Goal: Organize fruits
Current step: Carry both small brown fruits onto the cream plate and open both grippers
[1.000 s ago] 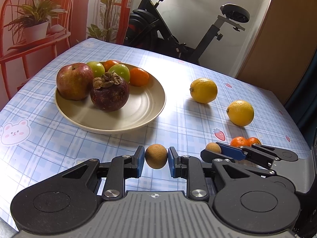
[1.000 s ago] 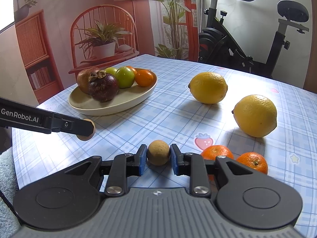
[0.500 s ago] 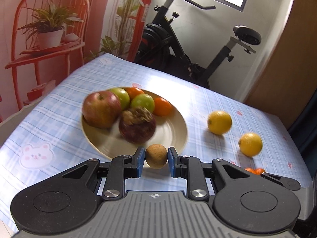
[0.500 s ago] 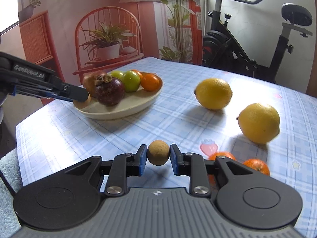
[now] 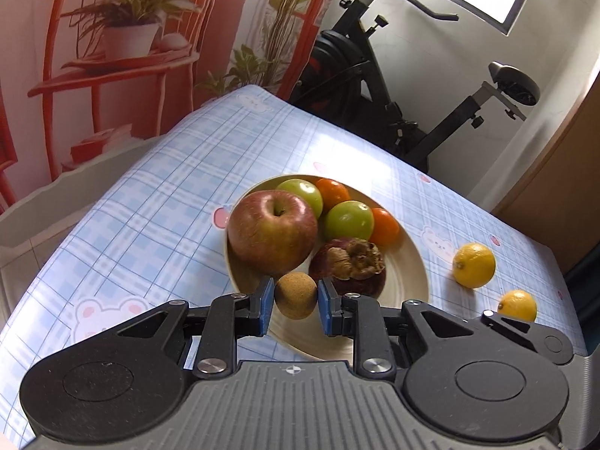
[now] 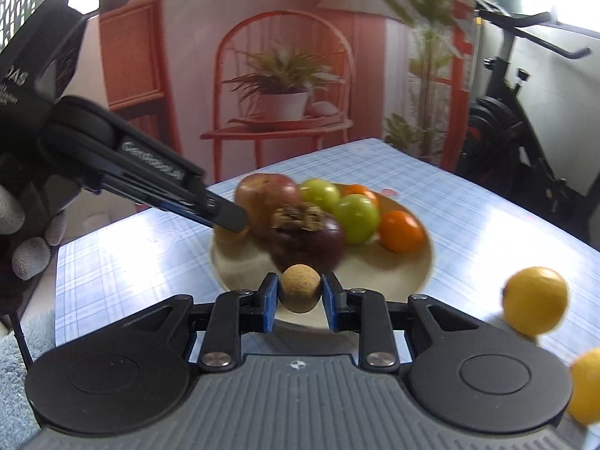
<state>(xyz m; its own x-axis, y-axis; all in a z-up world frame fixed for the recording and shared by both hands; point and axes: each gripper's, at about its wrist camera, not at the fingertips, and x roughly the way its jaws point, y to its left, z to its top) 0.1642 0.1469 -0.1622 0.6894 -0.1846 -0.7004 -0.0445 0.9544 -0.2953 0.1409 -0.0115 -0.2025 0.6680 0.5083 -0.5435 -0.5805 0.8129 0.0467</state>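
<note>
The left gripper (image 5: 295, 302) has its blue pads (image 5: 265, 305) clamped tight on a small brown fruit (image 5: 295, 294), and it holds that fruit over the near edge of the plate (image 5: 414, 281). The plate is round and cream, and it sits on a table (image 5: 157, 202) with a blue checked cloth that has little bears on it. On the left of the plate is a big red apple (image 5: 272, 231). Behind it and to its right are two green fruits (image 5: 348, 219), and two small oranges (image 5: 385, 226) lie by them. In front of those sits a dark purple fruit (image 5: 350, 267) with a dry brown cap, just beside the small brown fruit. To the right, off the plate, two lemons (image 5: 474, 265) lie on the cloth, well apart from the plate. In the right wrist view, a gloved hand (image 6: 22, 232) at the far left holds the left gripper, whose tip reaches over the left side of the plate beside the apple. The right gripper (image 6: 300, 298) is also clamped on a second small brown fruit (image 6: 301, 288), and it holds this one over the near edge of the same plate, in front of the purple fruit. This view is a bit blurry. Far behind the table are a red shelf with a potted plant (image 6: 285, 90) and a black exercise bike (image 5: 393, 86).
</note>
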